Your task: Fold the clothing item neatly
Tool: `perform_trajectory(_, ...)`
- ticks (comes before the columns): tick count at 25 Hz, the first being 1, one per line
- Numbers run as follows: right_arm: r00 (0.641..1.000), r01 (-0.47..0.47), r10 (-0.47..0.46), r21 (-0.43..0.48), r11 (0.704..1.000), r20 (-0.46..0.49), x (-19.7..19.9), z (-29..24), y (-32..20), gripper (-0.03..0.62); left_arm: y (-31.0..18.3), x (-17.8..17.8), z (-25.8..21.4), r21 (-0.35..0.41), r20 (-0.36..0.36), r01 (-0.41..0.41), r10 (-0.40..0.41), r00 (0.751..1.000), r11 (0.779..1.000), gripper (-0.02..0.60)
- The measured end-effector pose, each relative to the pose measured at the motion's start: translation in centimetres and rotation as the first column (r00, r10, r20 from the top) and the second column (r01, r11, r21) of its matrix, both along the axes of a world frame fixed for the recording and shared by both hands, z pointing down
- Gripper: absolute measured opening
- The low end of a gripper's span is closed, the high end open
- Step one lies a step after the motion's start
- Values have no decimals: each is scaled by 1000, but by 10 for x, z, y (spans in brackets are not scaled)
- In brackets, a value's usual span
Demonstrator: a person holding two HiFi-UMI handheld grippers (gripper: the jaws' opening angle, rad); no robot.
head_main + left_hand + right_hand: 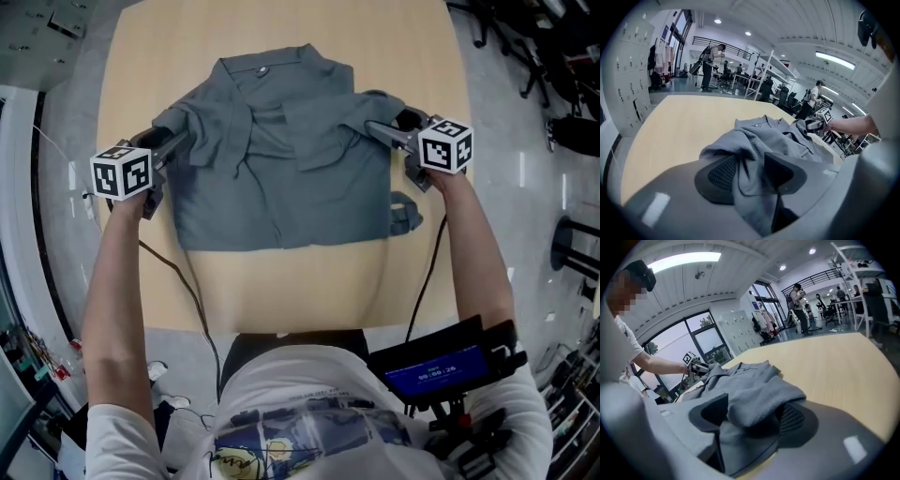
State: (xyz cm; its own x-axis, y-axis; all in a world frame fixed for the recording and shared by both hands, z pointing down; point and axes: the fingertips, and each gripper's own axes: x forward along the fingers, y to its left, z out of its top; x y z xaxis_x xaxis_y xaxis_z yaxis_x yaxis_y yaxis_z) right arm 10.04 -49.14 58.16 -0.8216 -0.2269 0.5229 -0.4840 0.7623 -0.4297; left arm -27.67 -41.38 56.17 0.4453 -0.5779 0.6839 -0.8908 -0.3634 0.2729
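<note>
Overhead, in the head view, a grey shirt (pixel 281 178) lies spread on the pale wooden tabletop (pixel 281 291), collar toward the far edge and hem toward the person. Both side parts are turned in over the chest. The left hand-held gripper (pixel 183 141) reaches into the shirt's left shoulder fold. The right hand-held gripper (pixel 375 129) reaches into the right one. Each carries its marker cube (pixel 122 172) toward the wrist.

Next, the left gripper view shows the left hand-held gripper (pixel 752 173) with its jaws standing apart. A loose fold of the shirt (pixel 764 136) hangs between them. The ribbed face of one pad is bare, so the cloth is not squeezed. Beyond it the tabletop (pixel 670 126) runs away on the left, and the other gripper (pixel 816 124) is at the shirt's far side.

Last, the right gripper view shows the right hand-held gripper (pixel 752 416) wide open too. A rounded bulge of the shirt (pixel 750 385) rests between its jaws without being pinched. The tabletop (pixel 834 366) is bare on the right.
</note>
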Motion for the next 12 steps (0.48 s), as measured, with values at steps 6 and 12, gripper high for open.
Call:
perform_trajectory(6, 993, -32, 32, 0, 999, -112, 25, 15, 11, 327, 17, -5, 1, -9, 27, 5, -5, 1000, 1000, 200)
perform_trajectory(12, 988, -78, 78, 0, 997, -130, 39, 17, 44, 327, 41, -14, -2, -7, 29, 28, -28, 999, 1000, 199)
